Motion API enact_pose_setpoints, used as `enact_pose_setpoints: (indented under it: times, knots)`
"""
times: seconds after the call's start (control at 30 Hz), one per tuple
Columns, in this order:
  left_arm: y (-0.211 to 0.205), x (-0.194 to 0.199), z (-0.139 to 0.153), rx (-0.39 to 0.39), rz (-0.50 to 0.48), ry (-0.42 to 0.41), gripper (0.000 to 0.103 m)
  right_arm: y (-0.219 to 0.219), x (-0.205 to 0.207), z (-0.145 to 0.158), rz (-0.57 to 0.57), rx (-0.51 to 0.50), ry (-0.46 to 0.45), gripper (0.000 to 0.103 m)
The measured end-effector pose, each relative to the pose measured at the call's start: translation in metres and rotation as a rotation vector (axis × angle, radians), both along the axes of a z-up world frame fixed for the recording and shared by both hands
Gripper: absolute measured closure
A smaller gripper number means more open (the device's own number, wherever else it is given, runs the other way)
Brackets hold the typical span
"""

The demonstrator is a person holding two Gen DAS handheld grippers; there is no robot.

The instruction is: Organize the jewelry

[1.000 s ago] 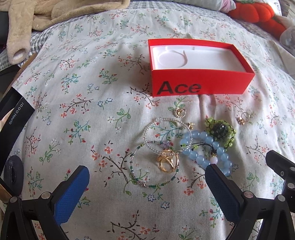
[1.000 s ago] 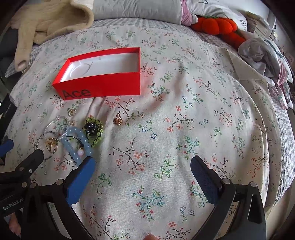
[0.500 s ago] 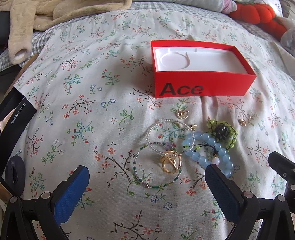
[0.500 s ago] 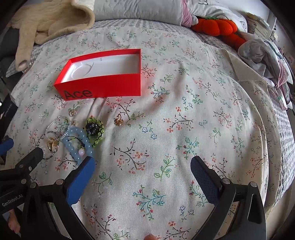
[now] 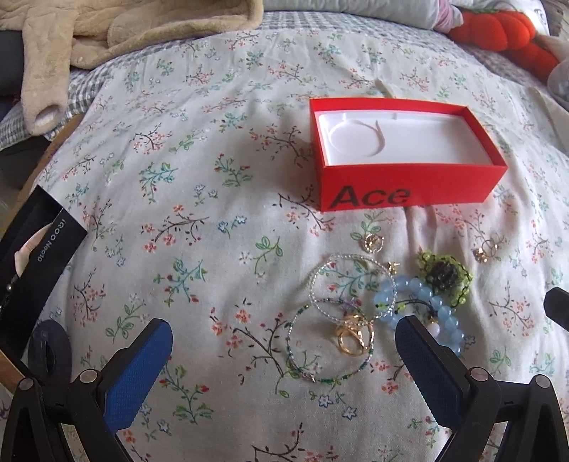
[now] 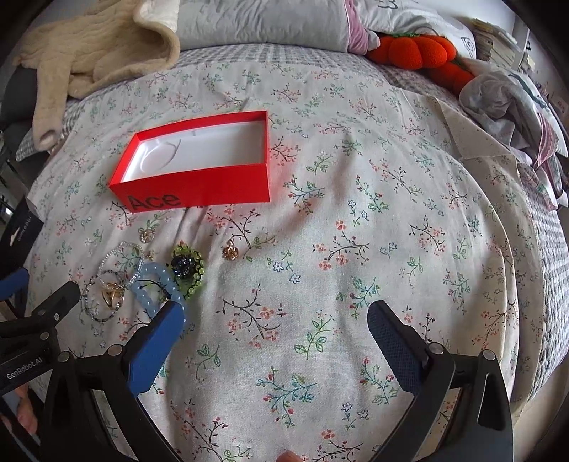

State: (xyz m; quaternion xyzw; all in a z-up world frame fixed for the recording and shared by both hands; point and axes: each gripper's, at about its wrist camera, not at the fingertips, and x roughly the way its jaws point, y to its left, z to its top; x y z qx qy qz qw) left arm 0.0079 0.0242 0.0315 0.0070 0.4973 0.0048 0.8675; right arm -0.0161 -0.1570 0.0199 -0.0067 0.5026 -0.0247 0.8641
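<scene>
An open red box (image 5: 409,193) (image 6: 199,188) marked "Ace", with a white liner, sits on the floral bedspread. In front of it lies a jewelry cluster: a gold ring (image 5: 354,334) (image 6: 112,291), a clear bead bracelet (image 5: 320,284), a green bead bracelet (image 5: 302,362), a pale blue bead bracelet (image 5: 419,302) (image 6: 153,284), a green-black beaded piece (image 5: 444,275) (image 6: 186,268). Two small gold charms (image 5: 372,242) (image 5: 487,248) lie apart from the cluster. My left gripper (image 5: 284,350) stands open just short of the rings. My right gripper (image 6: 274,325) is open over bare cloth, to the cluster's right.
A beige fleece garment (image 5: 106,32) and an orange plush (image 6: 416,49) lie at the back. Crumpled clothes (image 6: 508,96) sit at the right bed edge. A black phone box (image 5: 32,256) stands at the left. Open bedspread stretches right of the jewelry.
Both grippers have drawn back slightly; the box and jewelry sit a little lower in each view. The jewelry itself has not moved.
</scene>
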Motion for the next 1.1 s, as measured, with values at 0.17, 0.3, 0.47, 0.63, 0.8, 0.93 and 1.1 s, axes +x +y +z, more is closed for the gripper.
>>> enact_pose_setpoints:
  times: [0.17, 0.3, 0.47, 0.63, 0.8, 0.93, 1.1]
  knots:
    - [0.005, 0.018, 0.010, -0.048, -0.049, 0.045, 0.000, 0.002, 0.010, 0.005, 0.025, 0.013, 0.029, 0.000]
    - [0.009, 0.034, 0.014, -0.112, -0.082, 0.089, 0.000, 0.006, 0.021, 0.011, 0.064, 0.019, 0.053, 0.000]
    - [0.011, 0.047, 0.007, -0.205, -0.115, 0.140, 0.004, 0.003, 0.038, 0.013, 0.089, 0.059, 0.110, 0.000]
    - [0.018, 0.055, -0.021, -0.286, -0.080, 0.194, 0.019, -0.005, 0.046, 0.005, 0.065, 0.127, 0.121, 0.000]
    - [0.023, 0.063, -0.052, -0.376, -0.053, 0.288, 0.043, 0.011, 0.049, -0.025, 0.160, 0.295, 0.256, 0.015]
    - [0.025, 0.069, -0.058, -0.394, -0.038, 0.295, 0.058, 0.031, 0.049, -0.049, 0.211, 0.344, 0.347, 0.036]
    - [0.026, 0.076, -0.065, -0.386, -0.022, 0.311, 0.076, 0.042, 0.050, -0.061, 0.223, 0.327, 0.373, 0.060]
